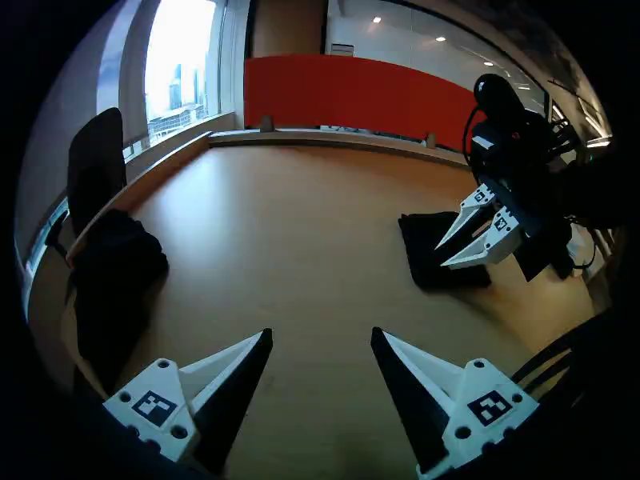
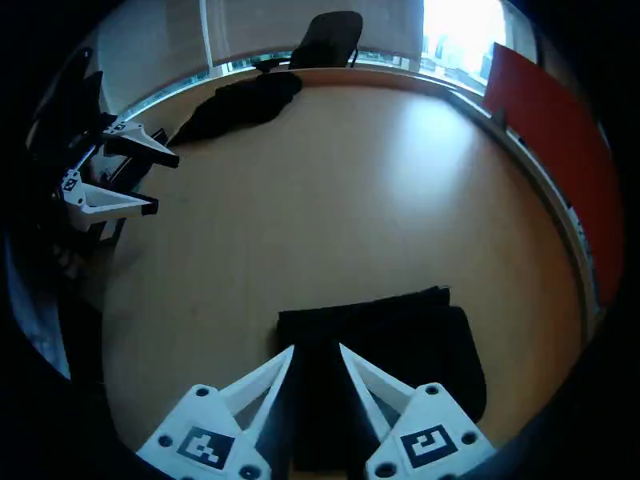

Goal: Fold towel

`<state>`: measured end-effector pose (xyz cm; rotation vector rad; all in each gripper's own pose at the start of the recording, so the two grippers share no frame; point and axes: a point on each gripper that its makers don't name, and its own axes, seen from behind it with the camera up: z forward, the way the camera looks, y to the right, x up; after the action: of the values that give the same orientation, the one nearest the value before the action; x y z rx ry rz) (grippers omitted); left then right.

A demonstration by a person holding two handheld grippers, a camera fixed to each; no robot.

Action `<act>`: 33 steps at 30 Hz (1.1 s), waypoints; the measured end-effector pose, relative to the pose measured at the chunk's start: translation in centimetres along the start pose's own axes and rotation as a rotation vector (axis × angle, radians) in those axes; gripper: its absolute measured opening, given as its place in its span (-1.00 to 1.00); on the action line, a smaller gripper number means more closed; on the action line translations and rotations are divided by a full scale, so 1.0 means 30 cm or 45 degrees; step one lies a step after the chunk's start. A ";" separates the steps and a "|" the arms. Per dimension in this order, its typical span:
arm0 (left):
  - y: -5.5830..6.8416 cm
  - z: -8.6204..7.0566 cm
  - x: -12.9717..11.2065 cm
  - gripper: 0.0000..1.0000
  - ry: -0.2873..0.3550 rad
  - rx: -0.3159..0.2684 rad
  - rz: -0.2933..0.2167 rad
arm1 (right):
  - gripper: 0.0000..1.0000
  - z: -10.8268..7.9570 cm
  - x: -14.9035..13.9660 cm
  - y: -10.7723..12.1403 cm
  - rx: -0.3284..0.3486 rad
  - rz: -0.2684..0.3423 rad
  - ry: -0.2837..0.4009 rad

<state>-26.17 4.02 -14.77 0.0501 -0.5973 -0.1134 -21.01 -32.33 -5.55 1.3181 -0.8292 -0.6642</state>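
A black towel (image 2: 400, 344) lies folded on the wooden table (image 2: 336, 184), close under my right gripper (image 2: 316, 350). That gripper's fingers are a small gap apart, tips at the towel's near edge, and I see nothing pinched between them. In the left gripper view the same towel (image 1: 428, 244) sits at the right with the right gripper (image 1: 442, 256) angled down onto it. My left gripper (image 1: 320, 332) stands wide open over bare table, well away from the towel. It also appears at the far left of the right gripper view as the left gripper (image 2: 166, 186).
A heap of black cloth (image 1: 116, 264) lies at the table's window-side edge, also seen as the heap (image 2: 240, 100). A dark office chair (image 2: 328, 36) stands behind it. A red partition (image 1: 360, 92) runs along the far table edge.
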 end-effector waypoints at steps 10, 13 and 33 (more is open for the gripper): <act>-0.003 -0.006 0.001 0.83 0.003 0.004 0.002 | 0.42 -0.022 0.002 0.000 -0.024 0.021 0.022; -0.005 -0.008 0.003 0.83 0.005 0.006 0.001 | 0.42 -0.034 -0.001 0.000 -0.037 0.036 0.032; -0.006 -0.022 0.008 0.83 0.012 0.001 0.029 | 0.42 -0.151 -0.171 -0.008 -0.153 0.178 0.017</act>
<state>-25.61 3.82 -15.21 0.0445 -0.5884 -0.0908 -20.10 -25.65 -6.75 1.1445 -0.8494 -0.5851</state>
